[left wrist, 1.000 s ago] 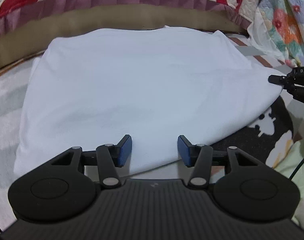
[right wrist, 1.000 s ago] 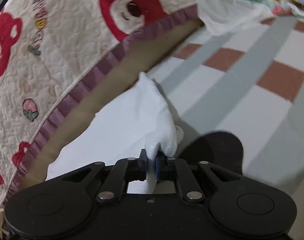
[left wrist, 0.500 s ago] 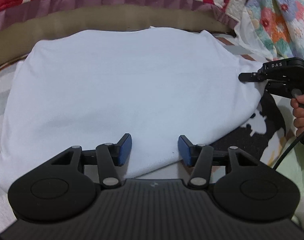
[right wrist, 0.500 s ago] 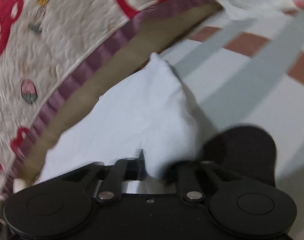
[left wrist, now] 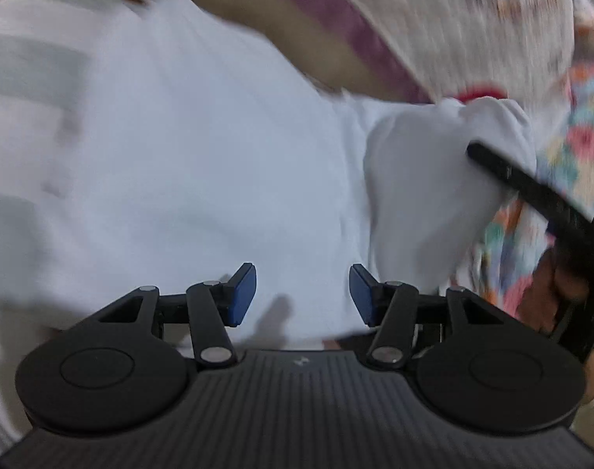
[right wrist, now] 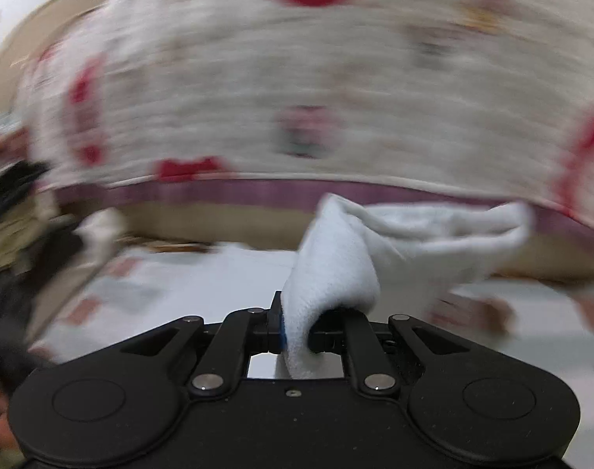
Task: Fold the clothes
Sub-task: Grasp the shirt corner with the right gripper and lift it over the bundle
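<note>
Fabric of the white cotton garment (left wrist: 203, 164) lay spread on the bed's checked sheet (right wrist: 187, 273) beside the quilted edge; right gripper (right wrist: 297, 332) was clamped on a lifted corner, while left gripper (left wrist: 301, 297) hung half open, holding nothing, above it.

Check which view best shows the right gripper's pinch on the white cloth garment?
Right wrist view: the right gripper is shut on a bunched fold of the white cloth garment. The left wrist view shows only one blurred black finger against the lifted corner, contact hidden.
</note>
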Available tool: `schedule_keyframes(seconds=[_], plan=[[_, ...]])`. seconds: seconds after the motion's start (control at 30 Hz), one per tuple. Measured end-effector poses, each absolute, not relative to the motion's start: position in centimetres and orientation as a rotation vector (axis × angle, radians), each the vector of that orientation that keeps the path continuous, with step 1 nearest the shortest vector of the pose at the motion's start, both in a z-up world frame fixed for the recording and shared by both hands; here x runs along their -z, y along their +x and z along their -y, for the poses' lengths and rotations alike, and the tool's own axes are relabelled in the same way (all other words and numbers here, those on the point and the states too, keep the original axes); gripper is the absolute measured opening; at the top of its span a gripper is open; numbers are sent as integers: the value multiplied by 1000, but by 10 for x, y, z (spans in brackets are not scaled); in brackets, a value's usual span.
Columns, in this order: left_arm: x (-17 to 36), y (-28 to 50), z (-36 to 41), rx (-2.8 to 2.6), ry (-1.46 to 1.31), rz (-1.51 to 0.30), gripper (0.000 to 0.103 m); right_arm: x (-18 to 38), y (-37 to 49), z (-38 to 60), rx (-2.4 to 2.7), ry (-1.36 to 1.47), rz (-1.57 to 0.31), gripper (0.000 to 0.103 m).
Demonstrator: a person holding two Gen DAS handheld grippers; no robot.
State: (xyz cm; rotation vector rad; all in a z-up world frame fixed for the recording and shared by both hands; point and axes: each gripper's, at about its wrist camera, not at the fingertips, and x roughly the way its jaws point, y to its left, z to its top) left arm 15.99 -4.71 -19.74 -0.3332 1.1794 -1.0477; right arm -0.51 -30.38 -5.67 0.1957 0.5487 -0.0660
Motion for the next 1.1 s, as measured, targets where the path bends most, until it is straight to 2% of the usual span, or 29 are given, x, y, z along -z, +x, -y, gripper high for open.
schedule_keyframes(seconds=[0.13,0.2,0.33,0.5,0.77,0.93,1.1], plan=[[206,174,14,904,-269,-1226,49,90,45,254,-131,220,-647,12],[213,176,9,860,-245,-1209,44,115,60,238,-155,207,-724,12],[211,177,6,847,-276,-1199,44,158,82,214,-187,205,-840,12],[218,187,-8,821,-350,-1244,43,162,77,210,-168,190,-835,12],[217,196,-20,798,-471,-1253,44,129,74,181,-205,28,-768,13],[216,194,-18,795,-477,-1250,45,148,77,174,-180,-40,-822,13],[218,198,-26,794,-540,-1241,46,145,76,156,-189,-104,-785,13]])
